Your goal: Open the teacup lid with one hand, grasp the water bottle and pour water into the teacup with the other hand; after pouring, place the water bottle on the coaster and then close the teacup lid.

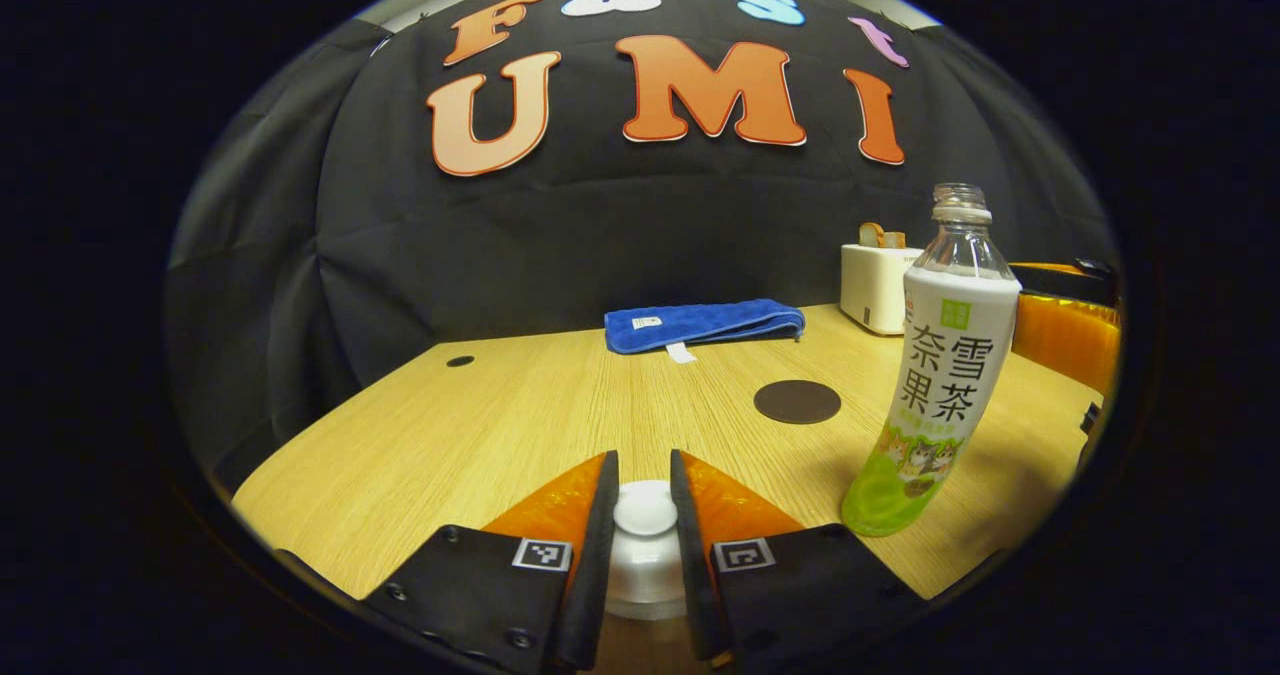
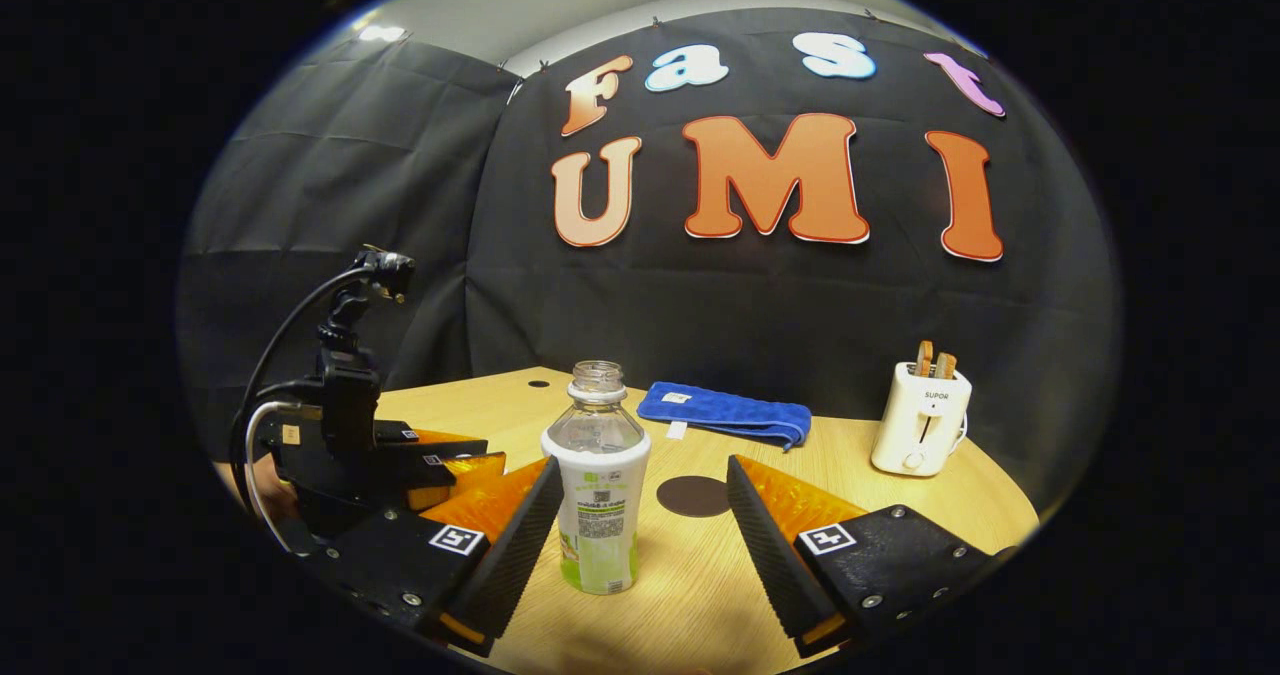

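Note:
The white teacup lid (image 1: 645, 508) sits low in the left gripper view, its round knob pinched between the fingers of my left gripper (image 1: 645, 485), which is shut on it. The cup below is mostly hidden. An uncapped water bottle (image 1: 935, 375) with a white and green label stands upright on the table to the right. In the right gripper view the bottle (image 2: 600, 485) stands between the spread fingers of my open right gripper (image 2: 643, 470), closer to the left finger, which is not touching it. A dark round coaster (image 2: 693, 495) (image 1: 797, 401) lies just behind it.
A folded blue towel (image 1: 700, 323) (image 2: 725, 412) lies at the back of the wooden table (image 1: 480, 425). A white toaster (image 2: 922, 417) (image 1: 878, 285) holding toast stands at the back right. My left gripper's body (image 2: 380, 455) with its cable is at the left of the right gripper view.

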`<state>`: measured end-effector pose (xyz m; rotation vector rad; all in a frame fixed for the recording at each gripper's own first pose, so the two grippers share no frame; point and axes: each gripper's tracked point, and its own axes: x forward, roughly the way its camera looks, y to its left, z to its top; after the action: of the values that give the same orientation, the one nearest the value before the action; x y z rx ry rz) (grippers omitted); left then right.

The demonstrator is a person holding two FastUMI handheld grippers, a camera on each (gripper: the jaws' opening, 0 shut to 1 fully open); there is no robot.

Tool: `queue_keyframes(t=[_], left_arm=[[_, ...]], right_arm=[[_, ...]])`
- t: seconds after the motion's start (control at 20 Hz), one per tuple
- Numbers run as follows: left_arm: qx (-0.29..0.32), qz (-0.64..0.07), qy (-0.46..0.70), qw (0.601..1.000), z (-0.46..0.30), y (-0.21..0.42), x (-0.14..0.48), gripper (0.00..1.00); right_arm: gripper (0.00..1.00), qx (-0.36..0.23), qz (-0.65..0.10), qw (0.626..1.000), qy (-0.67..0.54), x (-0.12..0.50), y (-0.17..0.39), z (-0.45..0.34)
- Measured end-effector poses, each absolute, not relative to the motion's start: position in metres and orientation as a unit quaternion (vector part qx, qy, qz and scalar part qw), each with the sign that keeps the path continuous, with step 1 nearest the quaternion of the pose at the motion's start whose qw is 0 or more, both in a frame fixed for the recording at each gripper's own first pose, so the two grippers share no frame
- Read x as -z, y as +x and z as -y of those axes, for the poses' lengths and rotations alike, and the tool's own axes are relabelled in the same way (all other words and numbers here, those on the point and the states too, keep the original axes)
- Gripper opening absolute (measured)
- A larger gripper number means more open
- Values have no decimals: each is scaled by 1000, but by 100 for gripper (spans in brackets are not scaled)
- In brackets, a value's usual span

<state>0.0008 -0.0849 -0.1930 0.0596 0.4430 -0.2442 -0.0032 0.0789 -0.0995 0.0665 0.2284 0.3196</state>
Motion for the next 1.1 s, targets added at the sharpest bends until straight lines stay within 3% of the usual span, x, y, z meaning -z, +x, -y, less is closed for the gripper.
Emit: queue_keyframes(t=[0.75, 1.1], left_arm=[[115, -190, 31, 975, 78, 6, 179, 37], [114, -183, 20, 976, 71, 6, 169, 37]], right_arm=[[98, -181, -130, 975, 12, 116, -4, -99], [99, -185, -177, 967, 14, 152, 5, -119]])
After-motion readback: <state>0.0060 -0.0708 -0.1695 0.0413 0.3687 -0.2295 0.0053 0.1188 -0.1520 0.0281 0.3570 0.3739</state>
